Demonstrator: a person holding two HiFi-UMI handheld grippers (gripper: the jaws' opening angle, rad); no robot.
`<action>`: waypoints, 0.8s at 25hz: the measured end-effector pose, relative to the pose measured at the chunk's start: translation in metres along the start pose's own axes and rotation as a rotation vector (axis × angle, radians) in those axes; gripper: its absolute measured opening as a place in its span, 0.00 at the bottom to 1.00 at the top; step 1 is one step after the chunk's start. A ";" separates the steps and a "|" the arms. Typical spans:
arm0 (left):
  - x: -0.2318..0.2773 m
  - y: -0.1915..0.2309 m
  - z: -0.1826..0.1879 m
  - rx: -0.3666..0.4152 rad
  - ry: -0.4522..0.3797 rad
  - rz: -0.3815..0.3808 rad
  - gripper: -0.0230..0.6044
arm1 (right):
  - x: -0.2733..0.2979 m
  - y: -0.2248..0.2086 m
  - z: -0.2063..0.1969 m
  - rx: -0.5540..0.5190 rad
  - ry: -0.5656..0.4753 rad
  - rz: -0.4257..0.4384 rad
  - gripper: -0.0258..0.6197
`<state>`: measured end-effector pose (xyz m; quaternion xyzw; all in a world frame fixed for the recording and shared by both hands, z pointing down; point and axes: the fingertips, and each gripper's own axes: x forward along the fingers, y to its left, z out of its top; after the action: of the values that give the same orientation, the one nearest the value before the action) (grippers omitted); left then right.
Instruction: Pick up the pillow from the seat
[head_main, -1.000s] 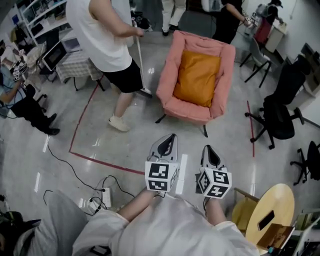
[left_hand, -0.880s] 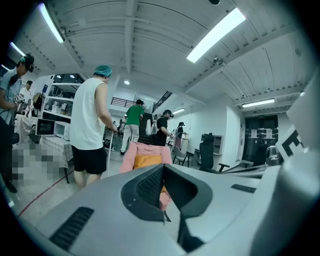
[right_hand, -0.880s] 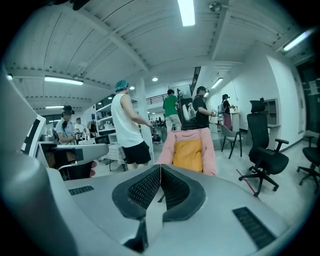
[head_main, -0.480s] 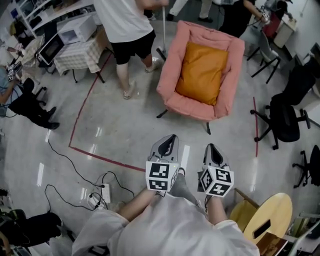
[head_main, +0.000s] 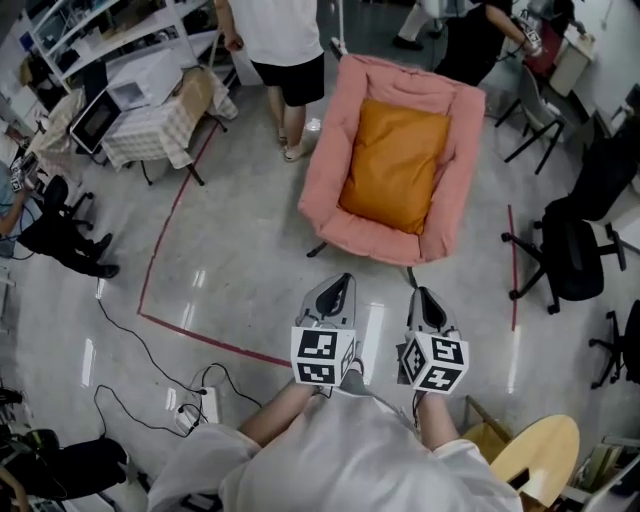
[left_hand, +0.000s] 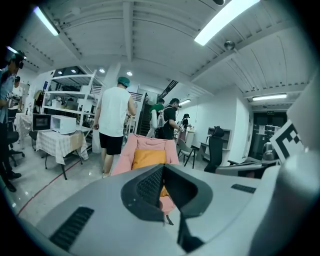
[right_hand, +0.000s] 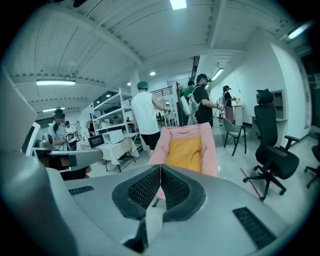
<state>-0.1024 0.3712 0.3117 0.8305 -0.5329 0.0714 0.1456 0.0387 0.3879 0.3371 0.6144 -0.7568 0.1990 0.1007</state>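
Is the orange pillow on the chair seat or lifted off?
On the seat: the pillow lies in the pink chair; left gripper and right gripper, shut, are short of it.

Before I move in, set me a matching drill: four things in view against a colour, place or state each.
Things:
1. pillow
2. armchair
3. left gripper
4. office chair

Descriptions:
A. black, on the floor to the right of the pink seat
B. orange, lying in the seat
C. pink, padded, with the cushion in it
D. jaws together, nothing between them

Pairs: 1-B, 2-C, 3-D, 4-A
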 end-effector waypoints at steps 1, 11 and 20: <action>0.009 -0.002 0.002 0.000 0.000 -0.001 0.05 | 0.004 -0.008 0.002 0.006 0.004 0.001 0.09; 0.079 -0.010 0.023 0.006 -0.010 0.015 0.05 | 0.039 -0.078 0.029 0.040 -0.003 -0.029 0.09; 0.120 -0.001 0.026 0.002 0.024 0.029 0.05 | 0.074 -0.106 0.030 0.061 0.040 -0.043 0.09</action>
<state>-0.0515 0.2596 0.3202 0.8219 -0.5431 0.0839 0.1503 0.1282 0.2915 0.3581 0.6292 -0.7349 0.2320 0.1015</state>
